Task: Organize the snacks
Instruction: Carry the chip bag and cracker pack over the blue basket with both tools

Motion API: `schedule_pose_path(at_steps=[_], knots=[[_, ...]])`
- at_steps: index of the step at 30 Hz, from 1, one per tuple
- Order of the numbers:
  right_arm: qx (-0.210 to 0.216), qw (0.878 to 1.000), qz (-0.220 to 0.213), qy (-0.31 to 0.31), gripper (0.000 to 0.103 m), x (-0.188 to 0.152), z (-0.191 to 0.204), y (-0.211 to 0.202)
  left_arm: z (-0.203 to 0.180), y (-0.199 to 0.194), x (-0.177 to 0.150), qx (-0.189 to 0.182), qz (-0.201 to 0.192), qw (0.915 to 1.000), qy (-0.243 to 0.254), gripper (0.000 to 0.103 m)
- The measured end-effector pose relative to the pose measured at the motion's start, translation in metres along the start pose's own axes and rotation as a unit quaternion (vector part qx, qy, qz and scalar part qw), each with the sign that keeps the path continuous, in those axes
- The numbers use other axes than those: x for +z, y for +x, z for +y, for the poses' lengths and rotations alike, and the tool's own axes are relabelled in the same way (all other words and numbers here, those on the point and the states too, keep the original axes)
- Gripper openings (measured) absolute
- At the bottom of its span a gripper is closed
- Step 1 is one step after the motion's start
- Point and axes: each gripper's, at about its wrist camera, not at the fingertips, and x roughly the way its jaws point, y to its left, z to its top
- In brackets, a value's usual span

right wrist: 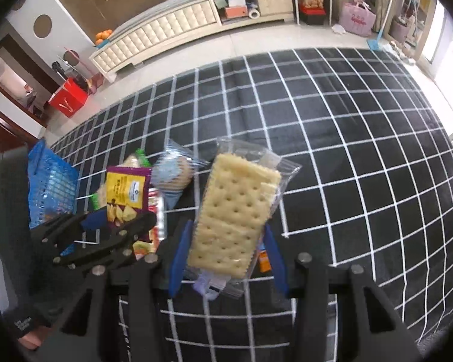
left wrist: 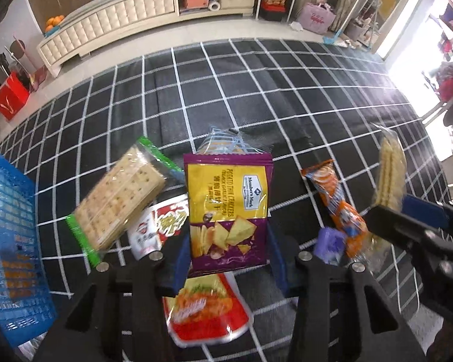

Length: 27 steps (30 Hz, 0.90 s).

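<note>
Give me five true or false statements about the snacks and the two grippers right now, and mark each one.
1. The left gripper has the purple and yellow potato thin crackers bag between its jaws. True.
2. The right gripper is empty. False: it grips a clear-wrapped cracker pack.
3. A blue plastic basket sits at the left edge of the left wrist view. True.
4. The snacks lie on a bare wooden table. False: they lie on a black cloth with a white grid.
5. The green-edged cracker pack is inside the basket. False: it lies outside it, among the other snacks.
</note>
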Motion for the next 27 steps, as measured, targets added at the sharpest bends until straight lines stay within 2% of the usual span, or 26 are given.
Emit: schedule_pose_path(at_steps=[4, 15, 18, 27], knots=[[0.001, 1.000, -0.014, -0.013, 0.053, -0.005, 0.022, -0.022, 0.006, -0.029, -0.005, 0.001, -0.021, 0.9998, 0.005, 0.043], [0.009, 0.998, -0.046, -0.051, 0.053, -0.021, 0.091, -0.064, 0.046, -0.127, -0.037, -0.008, -0.088, 0.9958, -0.024, 0.043], [0.016, 0.996, -0.054, -0.070, 0.053, -0.022, 0.121, -0.071, 0.070, -0.148, -0.046, -0.018, -0.104, 0.9937, -0.040, 0.043], [0.031, 0.990, -0.065, -0.121, 0.053, -0.029, 0.198, -0.074, 0.137, -0.202, -0.078, 0.017, -0.147, 0.9869, -0.065, 0.043]])
